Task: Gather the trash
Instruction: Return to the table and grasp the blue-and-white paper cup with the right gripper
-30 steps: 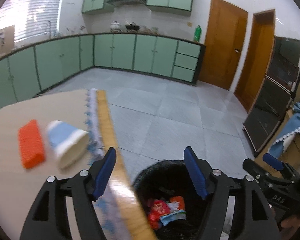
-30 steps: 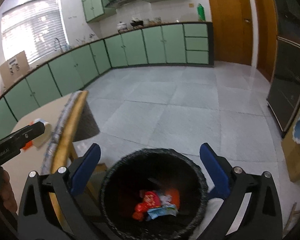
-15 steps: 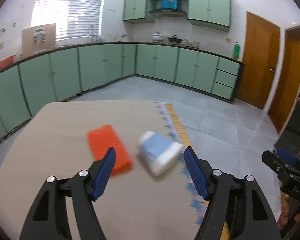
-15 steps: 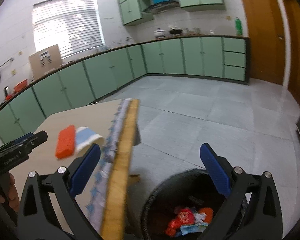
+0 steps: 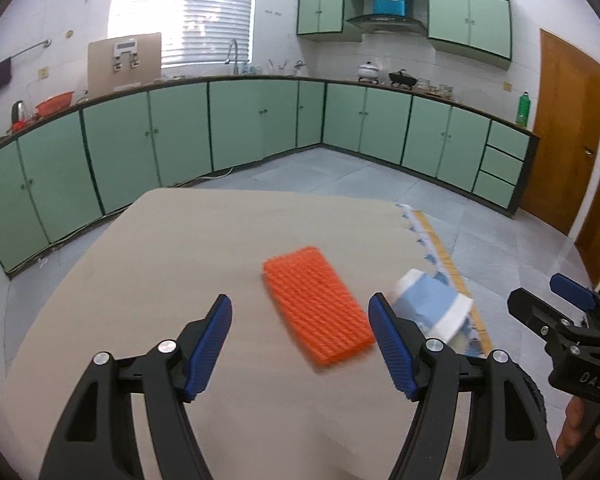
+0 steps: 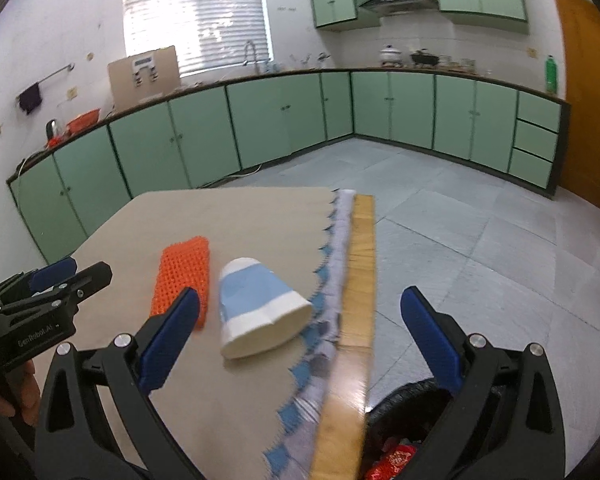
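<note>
An orange ribbed sponge lies on the beige table, just ahead of my open, empty left gripper. A blue and white paper cup lies on its side to the sponge's right, near the table edge. In the right wrist view the cup lies ahead of my open, empty right gripper, with the sponge left of it. The black trash bin with red wrappers inside stands on the floor below the table edge.
A blue-patterned cloth fringe and a wooden strip run along the table's right edge. Green cabinets line the far walls. Wooden doors stand at right. Grey tiled floor lies beyond the table.
Both grippers have swung left from above the trash bin to over the table. The sponge and cup now lie ahead of them. Both stay open.
</note>
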Demonstrator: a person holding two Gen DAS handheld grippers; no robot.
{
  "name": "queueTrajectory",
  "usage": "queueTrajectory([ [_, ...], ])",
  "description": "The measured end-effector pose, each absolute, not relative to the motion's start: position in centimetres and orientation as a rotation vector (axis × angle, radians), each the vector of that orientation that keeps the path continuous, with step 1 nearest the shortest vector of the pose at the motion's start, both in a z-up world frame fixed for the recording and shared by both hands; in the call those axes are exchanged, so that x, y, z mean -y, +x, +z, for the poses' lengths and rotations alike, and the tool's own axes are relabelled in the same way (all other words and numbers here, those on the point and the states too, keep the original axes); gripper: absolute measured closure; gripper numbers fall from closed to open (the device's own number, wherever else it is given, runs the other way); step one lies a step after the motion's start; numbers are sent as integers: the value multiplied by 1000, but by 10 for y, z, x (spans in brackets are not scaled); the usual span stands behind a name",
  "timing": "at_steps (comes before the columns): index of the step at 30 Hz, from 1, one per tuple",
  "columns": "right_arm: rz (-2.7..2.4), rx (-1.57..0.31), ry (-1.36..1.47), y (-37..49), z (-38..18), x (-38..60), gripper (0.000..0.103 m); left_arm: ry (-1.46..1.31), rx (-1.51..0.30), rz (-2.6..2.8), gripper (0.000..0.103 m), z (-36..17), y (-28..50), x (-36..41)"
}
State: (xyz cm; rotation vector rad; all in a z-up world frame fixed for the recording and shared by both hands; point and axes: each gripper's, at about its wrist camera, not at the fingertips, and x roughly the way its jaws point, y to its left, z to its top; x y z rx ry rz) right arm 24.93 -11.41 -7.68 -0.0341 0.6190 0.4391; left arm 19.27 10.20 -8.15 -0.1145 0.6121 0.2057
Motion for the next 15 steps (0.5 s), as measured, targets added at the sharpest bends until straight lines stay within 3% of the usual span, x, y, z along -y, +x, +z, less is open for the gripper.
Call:
queueTrajectory([
  [15,487,-777,-115,291,-115,74,5,-119,-686,237,33,-110,209,-118],
])
